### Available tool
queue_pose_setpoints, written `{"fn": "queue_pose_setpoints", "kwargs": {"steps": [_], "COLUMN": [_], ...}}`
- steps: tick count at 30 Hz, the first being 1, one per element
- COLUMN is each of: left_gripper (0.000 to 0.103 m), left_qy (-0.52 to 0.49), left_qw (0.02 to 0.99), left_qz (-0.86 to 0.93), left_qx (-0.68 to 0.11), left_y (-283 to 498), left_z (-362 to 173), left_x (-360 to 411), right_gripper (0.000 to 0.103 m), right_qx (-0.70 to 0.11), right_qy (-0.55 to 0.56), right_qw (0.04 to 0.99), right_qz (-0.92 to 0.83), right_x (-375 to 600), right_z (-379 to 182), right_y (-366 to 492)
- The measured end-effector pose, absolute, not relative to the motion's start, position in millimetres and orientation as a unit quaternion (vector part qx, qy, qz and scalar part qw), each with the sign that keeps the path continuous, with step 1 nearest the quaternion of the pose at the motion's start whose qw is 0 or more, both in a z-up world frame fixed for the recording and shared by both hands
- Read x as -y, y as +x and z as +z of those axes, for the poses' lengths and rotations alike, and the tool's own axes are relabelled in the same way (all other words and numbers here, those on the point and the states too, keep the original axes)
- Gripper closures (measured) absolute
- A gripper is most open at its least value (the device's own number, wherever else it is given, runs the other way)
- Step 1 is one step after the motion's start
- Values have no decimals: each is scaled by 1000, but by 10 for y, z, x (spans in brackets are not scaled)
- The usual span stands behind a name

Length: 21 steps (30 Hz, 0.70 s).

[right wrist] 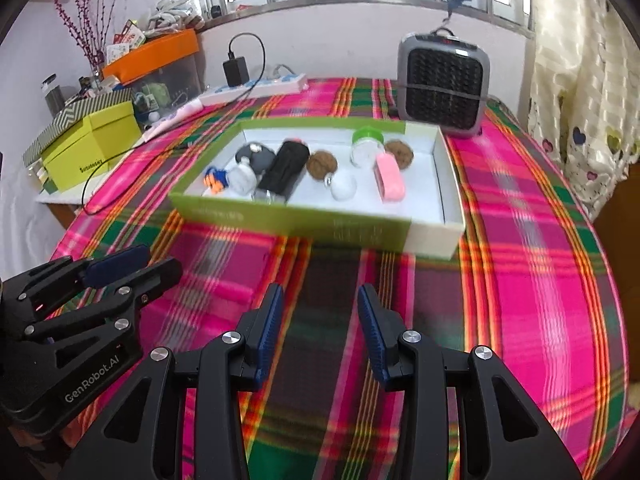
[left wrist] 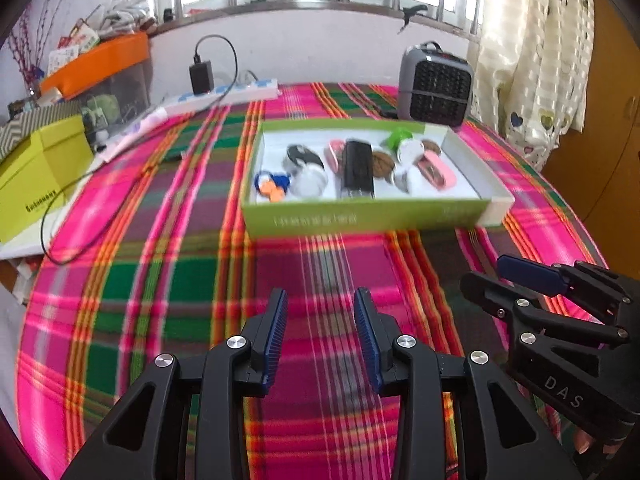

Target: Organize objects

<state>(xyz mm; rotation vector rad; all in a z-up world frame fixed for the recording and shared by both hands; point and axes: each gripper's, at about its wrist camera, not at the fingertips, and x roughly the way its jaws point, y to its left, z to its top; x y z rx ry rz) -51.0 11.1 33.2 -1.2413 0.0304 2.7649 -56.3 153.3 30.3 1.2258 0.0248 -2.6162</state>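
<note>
So right now I've got nothing in either claw. My left claw is spread apart with only plaid showing between the blue pads, and it hangs low over the near part of the pink-and-green plaid cloth-covered surface. My right claw is the same deal, spread and empty, just beside the left one.

All the stuff sits in the shallow green cardboard box with the white inside, which lies well ahead of both claws. Going left to right in there: a little blue-and-orange toy thing, a round grey-and-white gadget (too blurry to say what), a long black rectangular device lying lengthwise, a brown walnut-looking ball, a white ball, a clear jar with a green lid, a pink oblong case, and a second brown ball at the back.

My guess is I'm between picks, or everything's already boxed. If there's more sorting to do, the next move means reaching forward over the near wall of the box and coming down on one item. They're packed close, so I'd go for the pink case, since it has room on its right.
</note>
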Motion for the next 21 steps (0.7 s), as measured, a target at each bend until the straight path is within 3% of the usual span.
{"fn": "queue_pose_setpoints", "kwargs": {"steps": [11,21], "left_gripper": [70,60], "left_qy": [-425,-412], "left_qw": [56,44], "left_qz": [903,910], "left_qx": [-16,-11], "left_y": [-327,-192], "left_z": [145,119], "left_x": [-214,-266], "right_gripper": [63,63], "right_qx": [-13,-21], "right_qy": [429,416], "right_qw": [114,98], "right_qz": [-896,-904], "right_x": [-1566,-1597], "right_z": [169,110], "right_y": [-350,-172]}}
